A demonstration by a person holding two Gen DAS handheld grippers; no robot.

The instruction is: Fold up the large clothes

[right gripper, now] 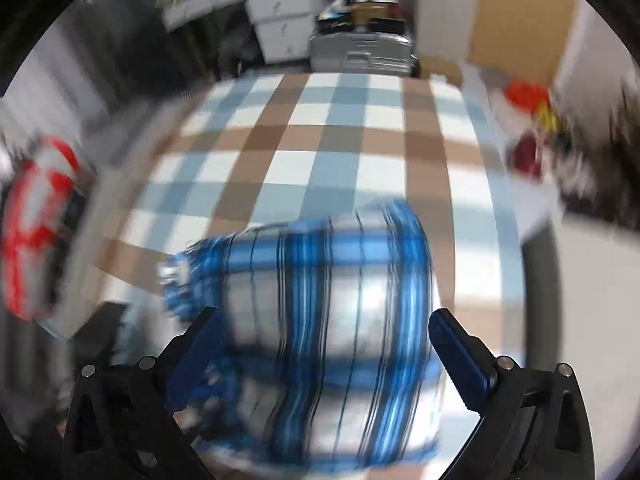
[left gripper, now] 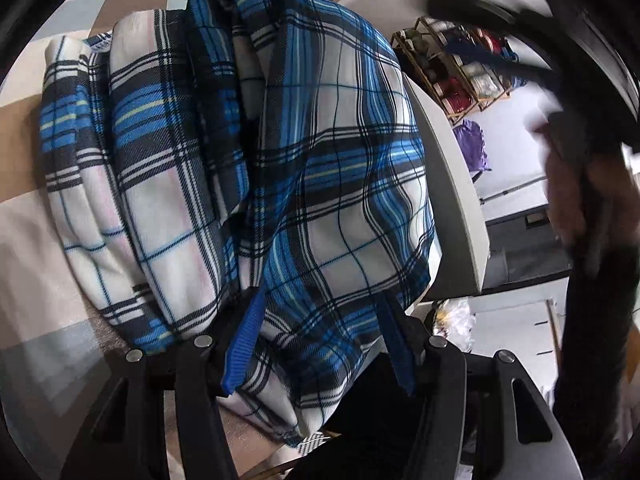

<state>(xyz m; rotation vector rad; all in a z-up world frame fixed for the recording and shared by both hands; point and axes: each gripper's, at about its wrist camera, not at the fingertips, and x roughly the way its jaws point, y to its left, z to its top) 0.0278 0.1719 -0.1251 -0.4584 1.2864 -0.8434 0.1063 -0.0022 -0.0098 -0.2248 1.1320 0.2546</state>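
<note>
A blue, white and black plaid garment (left gripper: pixel 256 152) lies in a thick folded bundle on the checked tablecloth (left gripper: pixel 24 240). My left gripper (left gripper: pixel 320 340) is at its near end, and its blue pads (left gripper: pixel 242 344) press on a bulging fold of the cloth from both sides. In the blurred right wrist view the same garment (right gripper: pixel 320 280) lies below my right gripper (right gripper: pixel 323 314). That gripper's jaws stand wide open above the cloth, and its pads (right gripper: pixel 460 356) touch nothing. A blurred hand with a dark sleeve (left gripper: pixel 572 200) shows at the right of the left wrist view.
The brown, blue and white checked cloth (right gripper: pixel 320 128) covers the table, whose white edge (left gripper: pixel 452 184) runs beside the garment. A shelf with red items (left gripper: pixel 452 80) and a purple bundle (left gripper: pixel 472 148) are beyond. A red-and-white object (right gripper: pixel 36 220) and a silver case (right gripper: pixel 360 52) lie off the table.
</note>
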